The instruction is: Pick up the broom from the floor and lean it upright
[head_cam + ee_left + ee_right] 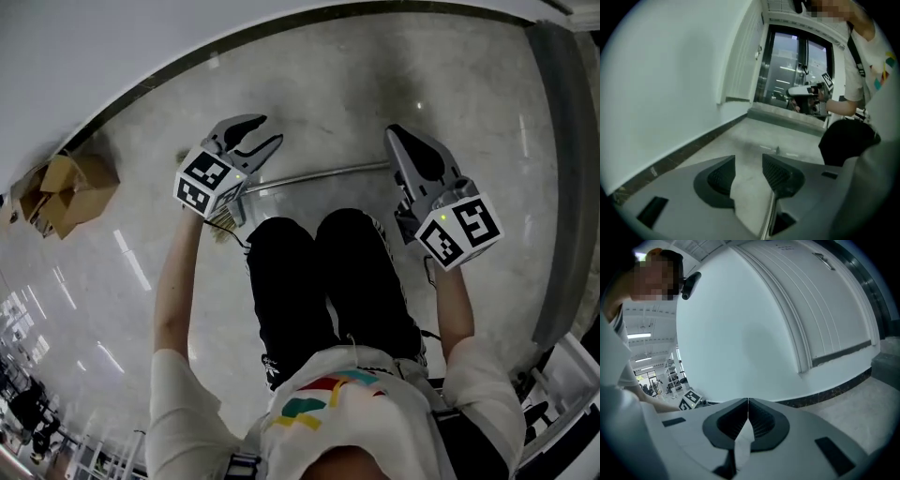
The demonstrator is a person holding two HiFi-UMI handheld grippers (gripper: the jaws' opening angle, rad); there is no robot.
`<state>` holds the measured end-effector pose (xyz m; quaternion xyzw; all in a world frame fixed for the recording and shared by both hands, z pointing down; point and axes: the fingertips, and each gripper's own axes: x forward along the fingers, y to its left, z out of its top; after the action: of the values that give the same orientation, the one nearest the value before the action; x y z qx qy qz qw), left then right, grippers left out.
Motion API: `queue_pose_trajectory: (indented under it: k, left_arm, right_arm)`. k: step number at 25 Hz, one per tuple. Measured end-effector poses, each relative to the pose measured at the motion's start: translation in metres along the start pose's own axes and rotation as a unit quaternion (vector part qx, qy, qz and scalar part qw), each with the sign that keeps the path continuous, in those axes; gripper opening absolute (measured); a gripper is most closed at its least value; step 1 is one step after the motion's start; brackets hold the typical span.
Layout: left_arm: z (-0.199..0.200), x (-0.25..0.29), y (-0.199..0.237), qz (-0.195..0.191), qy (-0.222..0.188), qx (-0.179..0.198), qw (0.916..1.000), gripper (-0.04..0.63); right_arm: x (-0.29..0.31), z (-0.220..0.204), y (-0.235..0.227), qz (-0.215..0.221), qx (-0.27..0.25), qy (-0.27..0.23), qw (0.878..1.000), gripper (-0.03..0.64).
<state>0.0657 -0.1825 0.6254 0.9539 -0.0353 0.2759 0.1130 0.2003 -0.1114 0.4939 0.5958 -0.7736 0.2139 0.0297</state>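
While cardboard boxes (70,192) sit aside, left gripper (271,130) gapes empty near the broom (319,173), right gripper (395,133) clenched.

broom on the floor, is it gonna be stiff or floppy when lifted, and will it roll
The handle looks like a thin straight metal tube, so probably stiff and light. Round on a glossy floor, it may roll or skid when nudged. The bristle head likely weighs that end down if lifted off-centre.

Cardboard boxes (70,192) beside the wall (94,52)
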Motion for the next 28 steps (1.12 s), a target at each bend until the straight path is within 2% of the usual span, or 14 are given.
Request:
queue_pose_trajectory:
  k: [3, 6, 8, 10, 13, 15, 17, 20, 25, 28]
  left_arm:
    - [-0.077, 0.064, -0.006, -0.072, 0.055, 0.026, 0.9956, 0.209]
    - [-0.132, 0.110, -0.025, -0.130, 0.102, 0.036, 0.9855, 0.209]
    - [-0.158, 0.127, -0.045, -0.171, 0.133, 0.044, 0.9752, 0.209]
    - [-0.176, 0.139, -0.063, -0.204, 0.165, 0.075, 0.9621, 0.209]
    - [-0.202, 0.153, -0.085, -0.234, 0.205, 0.130, 0.9415, 0.209]
    - [-0.218, 0.160, -0.093, -0.251, 0.226, 0.148, 0.9295, 0.209]
    - [-0.235, 0.164, -0.095, -0.257, 0.244, 0.163, 0.9209, 0.209]
    - [-0.253, 0.171, -0.090, -0.243, 0.266, 0.180, 0.9154, 0.207]
    - [-0.255, 0.175, -0.092, -0.225, 0.261, 0.176, 0.9220, 0.201]
    - [-0.253, 0.177, -0.092, -0.221, 0.267, 0.181, 0.9205, 0.163]
  right_arm:
    - [0.028, -0.067, -0.022, 0.004, -0.009, 0.004, 1.000, 0.014]
    - [0.042, -0.115, -0.035, 0.009, -0.005, 0.018, 1.000, 0.014]
    - [0.045, -0.138, -0.043, 0.008, 0.003, 0.029, 1.000, 0.014]
    - [0.046, -0.153, -0.049, 0.007, 0.009, 0.035, 0.999, 0.014]
    - [0.044, -0.170, -0.053, 0.006, 0.016, 0.038, 0.999, 0.014]
    - [0.045, -0.181, -0.056, 0.006, 0.019, 0.035, 0.999, 0.014]
    - [0.046, -0.194, -0.061, 0.008, 0.020, 0.033, 0.999, 0.014]
    - [0.047, -0.218, -0.071, 0.010, 0.025, 0.036, 0.999, 0.014]
    - [0.042, -0.238, -0.077, 0.011, 0.048, 0.047, 0.998, 0.014]
    - [0.043, -0.241, -0.076, 0.018, 0.055, 0.051, 0.997, 0.014]
